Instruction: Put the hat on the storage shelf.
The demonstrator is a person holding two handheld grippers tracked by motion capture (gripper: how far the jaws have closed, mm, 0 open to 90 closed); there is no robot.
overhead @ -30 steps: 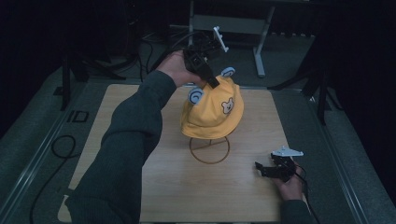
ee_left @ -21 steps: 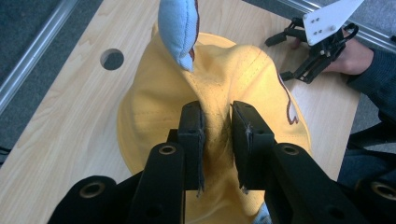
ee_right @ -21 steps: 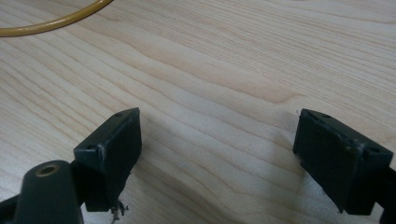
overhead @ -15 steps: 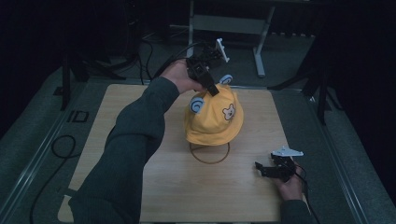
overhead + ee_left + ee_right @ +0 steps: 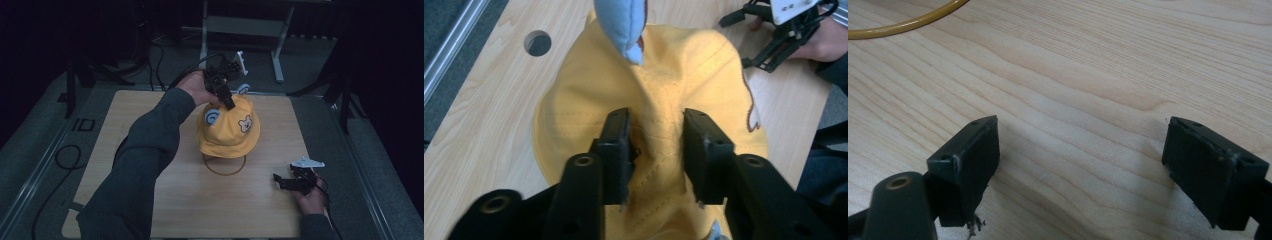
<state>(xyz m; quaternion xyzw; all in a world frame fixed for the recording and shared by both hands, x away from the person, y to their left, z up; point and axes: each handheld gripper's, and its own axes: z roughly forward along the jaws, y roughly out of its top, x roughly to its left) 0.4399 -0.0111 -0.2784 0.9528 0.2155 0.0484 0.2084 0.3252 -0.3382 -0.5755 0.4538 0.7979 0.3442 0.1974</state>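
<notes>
Nearest you, your right gripper [image 5: 285,181] rests idle on the table [image 5: 150,210], jaws wide apart, out of the way. Farther off, your left gripper [image 5: 655,145] pinches the crown of the yellow hat [image 5: 227,132] — clamped on a fabric fold — so it hangs over the wire stand [image 5: 225,167] mid-table.
</notes>
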